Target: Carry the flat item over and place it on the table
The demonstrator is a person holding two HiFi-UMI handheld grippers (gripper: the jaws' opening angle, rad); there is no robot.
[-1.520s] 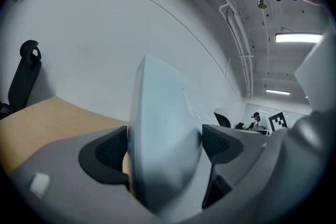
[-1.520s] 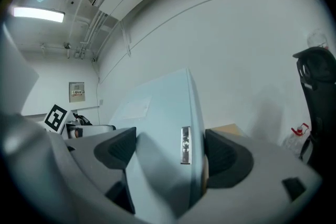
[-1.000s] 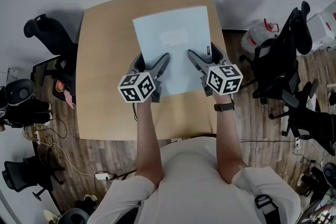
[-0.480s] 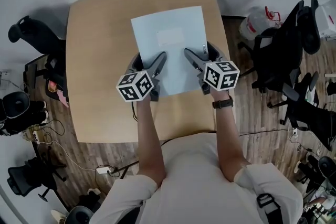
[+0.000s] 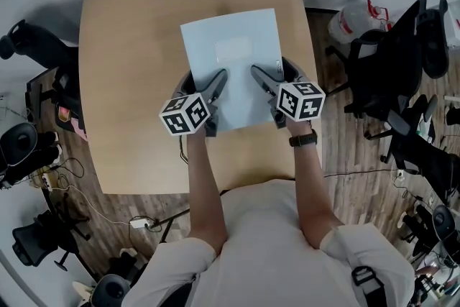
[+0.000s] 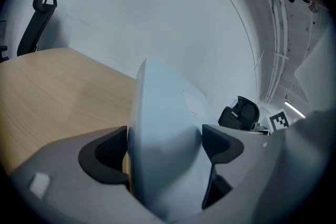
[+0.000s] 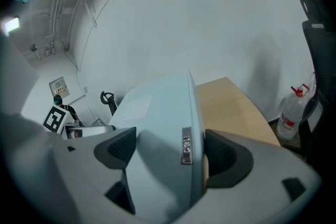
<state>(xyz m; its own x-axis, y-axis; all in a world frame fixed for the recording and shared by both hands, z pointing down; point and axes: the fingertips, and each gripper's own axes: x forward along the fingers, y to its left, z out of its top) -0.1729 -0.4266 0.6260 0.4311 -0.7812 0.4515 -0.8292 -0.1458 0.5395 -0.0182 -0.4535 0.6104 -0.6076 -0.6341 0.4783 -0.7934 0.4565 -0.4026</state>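
the carry looks nearly done to us. the flat item (image 5: 215,32) is already over the surface (image 5: 129,83), toward its far right corner, with its long sides roughly along the right edge. what is left, as we judge it, is to lower it flat and let go. from the head view we cannot tell whether it touches the wood yet. in the gripper views the surface (image 6: 52,86) shows beside the item rather than against it, so we think it is just above.

the left tongs (image 5: 205,83) are clamped on the flat item at its left side, near the near corner. in the left gripper view the pale blue item (image 6: 163,107) fills the gap between both pads. the right tongs (image 5: 277,75) are clamped on its right side in the same way. there the item (image 7: 157,113) sits between the pads, with a small tag (image 7: 186,149) on its rim.

our count:
- one flat item, with one paler label (image 5: 233,48) on its top face
- one surface, with nothing else on it
- two tongs, both gripping
- one jug (image 5: 356,24) on the floor past the right edge
- black chairs (image 5: 39,47) on both sides, too overlapped to count surely
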